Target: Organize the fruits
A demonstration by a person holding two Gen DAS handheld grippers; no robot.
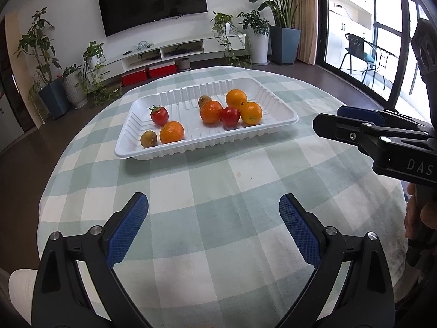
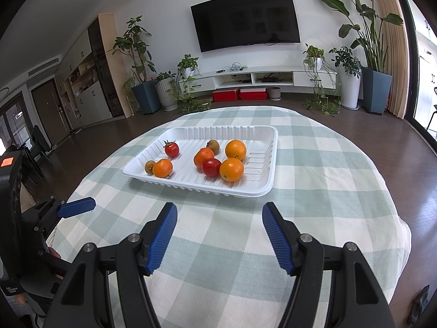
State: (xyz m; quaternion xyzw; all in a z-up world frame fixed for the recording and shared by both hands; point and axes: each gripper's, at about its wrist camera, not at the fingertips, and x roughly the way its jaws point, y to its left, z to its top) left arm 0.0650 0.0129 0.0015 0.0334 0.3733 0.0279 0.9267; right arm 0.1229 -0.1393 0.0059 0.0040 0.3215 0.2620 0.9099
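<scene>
On the checked cloth [image 1: 218,191] sits a white tray [image 1: 284,114] of fruit, and we hold our left gripper [image 1: 213,205] and right gripper [image 2: 217,213] spread apart, empty, short of it.

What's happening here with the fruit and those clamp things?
A person holds a two-finger gripper in each hand over a round table with a checked cloth. Both the left gripper and the right gripper are open and empty, hovering short of a white tray. The tray holds four oranges, two tomatoes and two small brownish fruits, all mixed together. Nothing is being gripped at this moment.
</scene>
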